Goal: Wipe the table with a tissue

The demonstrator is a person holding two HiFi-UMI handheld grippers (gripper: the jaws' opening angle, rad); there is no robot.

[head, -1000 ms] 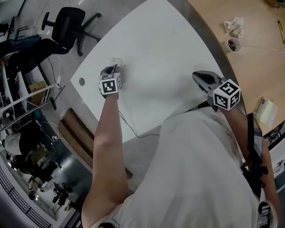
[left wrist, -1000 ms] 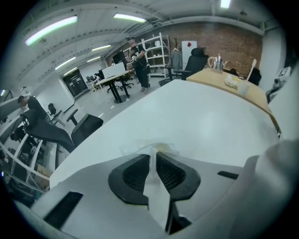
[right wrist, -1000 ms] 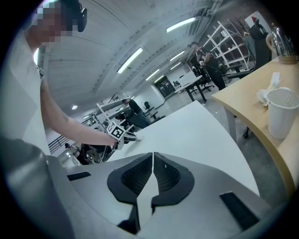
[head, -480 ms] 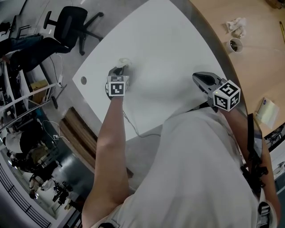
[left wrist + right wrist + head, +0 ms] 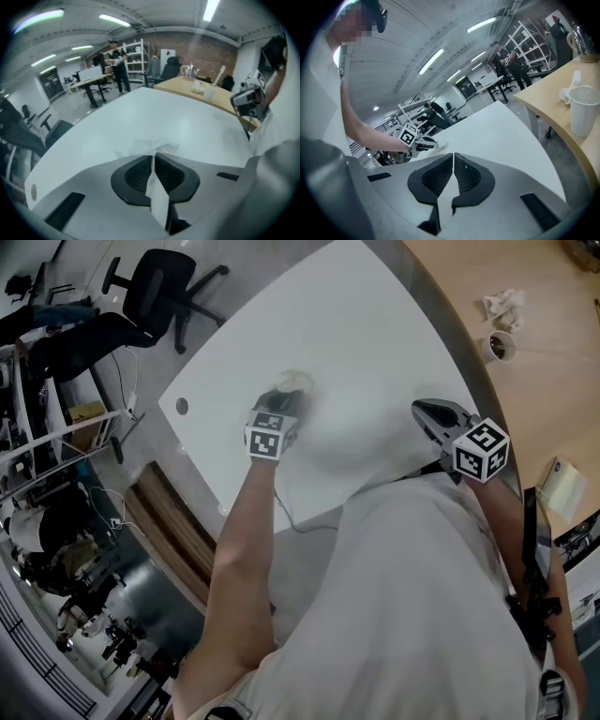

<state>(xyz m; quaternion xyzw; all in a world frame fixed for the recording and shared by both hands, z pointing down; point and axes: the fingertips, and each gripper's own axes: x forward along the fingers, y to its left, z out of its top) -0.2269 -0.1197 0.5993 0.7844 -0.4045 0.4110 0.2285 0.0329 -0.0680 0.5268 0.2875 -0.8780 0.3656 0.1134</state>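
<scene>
1. White office table, curved, sits beside a wooden desk.
2. Left gripper has just been closing its jaws; they pinch a tissue, resting on the table's middle.
3. Right gripper hovers near the table's edge, jaws together, empty.
4. Risk: dragged hard, the thin tissue could tear or slip from the pinch.

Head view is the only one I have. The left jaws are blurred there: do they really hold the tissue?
Observer: Yes. In the left gripper view the left gripper is shut on the tissue; its jaws have just been closing, and a strip of it runs back between them.
Operator: And the right jaws, do they hold something?
Observer: No. The right gripper view shows the right gripper shut, with nothing between its jaws.
</scene>
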